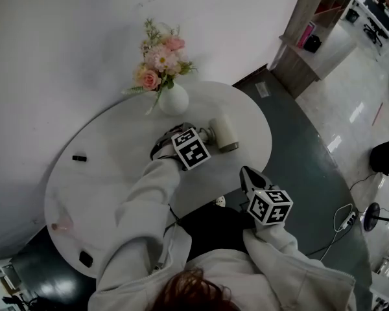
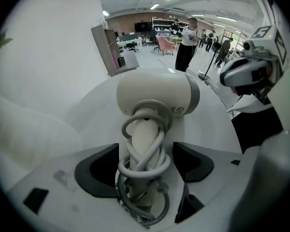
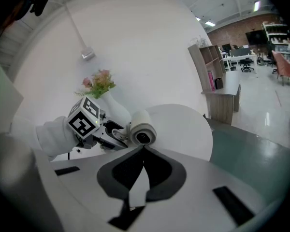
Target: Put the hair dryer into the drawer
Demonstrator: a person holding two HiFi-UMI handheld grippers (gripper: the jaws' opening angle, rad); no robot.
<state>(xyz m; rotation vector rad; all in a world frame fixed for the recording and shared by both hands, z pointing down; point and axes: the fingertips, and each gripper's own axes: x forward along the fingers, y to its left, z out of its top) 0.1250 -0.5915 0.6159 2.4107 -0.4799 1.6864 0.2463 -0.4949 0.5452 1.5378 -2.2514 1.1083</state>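
Note:
The cream hair dryer [image 1: 223, 133] lies on the round white table [image 1: 110, 167], its grey cord wound round the handle [image 2: 144, 149]. My left gripper [image 2: 145, 167] points steeply down over it, open, with the wrapped handle between the two dark jaws and a gap on either side. In the head view the left gripper [image 1: 201, 136] sits just left of the dryer's barrel. My right gripper [image 1: 249, 177] hovers off the table's near edge, its jaws closed tip to tip on nothing, aimed at the dryer's nozzle [image 3: 142, 133]. No drawer is in view.
A white vase of pink flowers [image 1: 172, 99] stands just behind the dryer. A small black item [image 1: 79, 157], a pink item [image 1: 61, 225] and a black block [image 1: 85, 259] lie on the table's left side. A wooden shelf unit [image 1: 311, 31] stands far right; a power strip [image 1: 345, 218] lies on the floor.

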